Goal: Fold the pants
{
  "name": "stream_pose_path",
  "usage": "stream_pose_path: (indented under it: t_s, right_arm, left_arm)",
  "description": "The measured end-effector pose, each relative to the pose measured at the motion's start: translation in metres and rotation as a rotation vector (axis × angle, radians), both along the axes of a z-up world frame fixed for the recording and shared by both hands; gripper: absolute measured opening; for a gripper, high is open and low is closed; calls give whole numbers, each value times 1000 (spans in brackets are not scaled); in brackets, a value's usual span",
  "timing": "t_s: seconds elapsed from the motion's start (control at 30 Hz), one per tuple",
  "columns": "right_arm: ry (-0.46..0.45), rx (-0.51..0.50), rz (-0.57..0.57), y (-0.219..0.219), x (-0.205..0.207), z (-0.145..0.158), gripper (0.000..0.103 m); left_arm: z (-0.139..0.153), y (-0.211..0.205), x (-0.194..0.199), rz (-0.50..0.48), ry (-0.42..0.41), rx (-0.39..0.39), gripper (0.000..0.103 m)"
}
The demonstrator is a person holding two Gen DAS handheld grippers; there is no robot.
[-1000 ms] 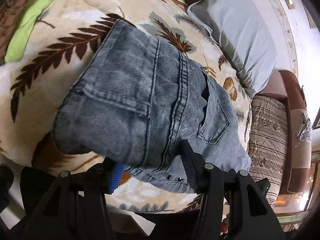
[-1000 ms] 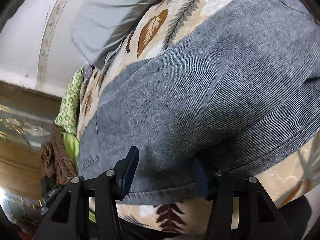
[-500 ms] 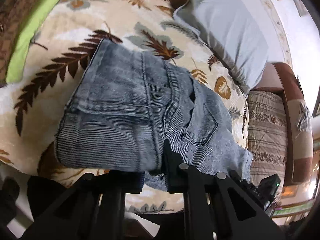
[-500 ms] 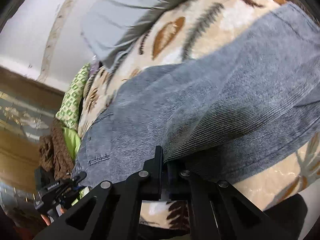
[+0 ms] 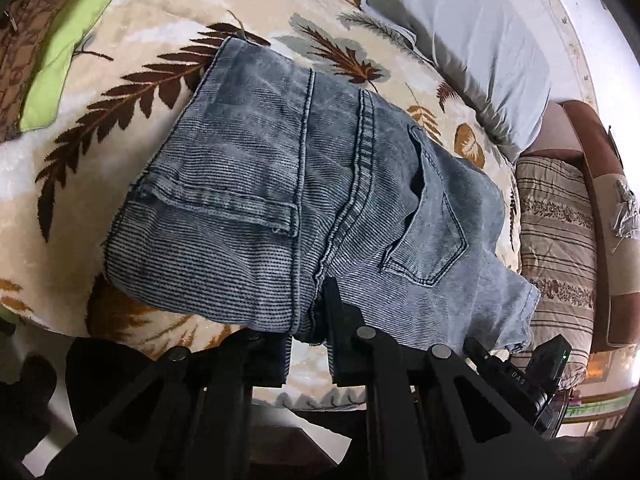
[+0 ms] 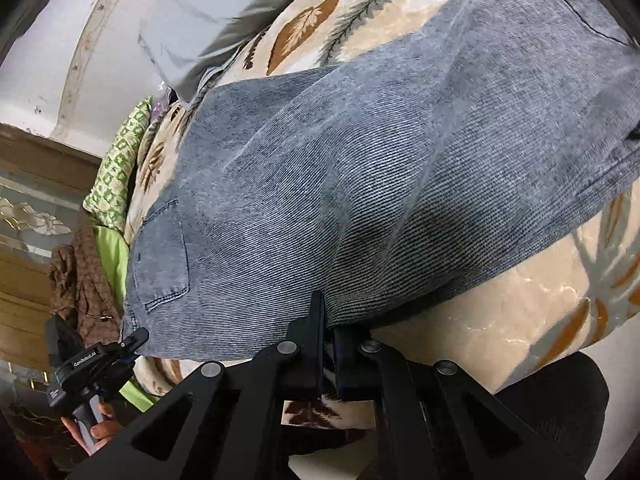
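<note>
left wrist: close, angled down | right wrist: same | shared: jeans (image 5: 280,184)

Both wrist views are evenly and softly lit, daylight-like, with no hard glare; the pale wall (image 5: 600,20) at the upper right of the left view is nearly washed out to white; a dim warm glow sits at that view's lower right edge; the jeans (image 5: 280,184) are sharp enough there to show their weave, with a soft shadow under their near edge on the leaf-print blanket (image 5: 140,92); fisheye bulging bends everything toward dark vignetted corners; the right view is slightly softer, its grey pillow (image 6: 208,12) smeared and blurred.
</note>
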State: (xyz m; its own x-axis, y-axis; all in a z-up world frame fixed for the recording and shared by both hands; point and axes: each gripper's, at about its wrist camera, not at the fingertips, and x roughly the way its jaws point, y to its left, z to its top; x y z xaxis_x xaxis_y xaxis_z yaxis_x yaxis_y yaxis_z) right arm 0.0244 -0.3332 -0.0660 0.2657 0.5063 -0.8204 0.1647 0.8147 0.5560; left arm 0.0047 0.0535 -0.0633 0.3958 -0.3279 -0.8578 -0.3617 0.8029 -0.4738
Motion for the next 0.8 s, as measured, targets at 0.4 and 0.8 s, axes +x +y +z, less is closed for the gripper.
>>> stream_pose_path:
  t_s: [0.4,0.8]
  right_arm:
    - [-95,-143,67,-19,-11,48,26]
    - [-143,-159,-202,-129,-30,70,35]
  left_arm:
    - [52,-34,-25,-230,-143,167,45]
    - [90,-116,9,-505,-261,314,57]
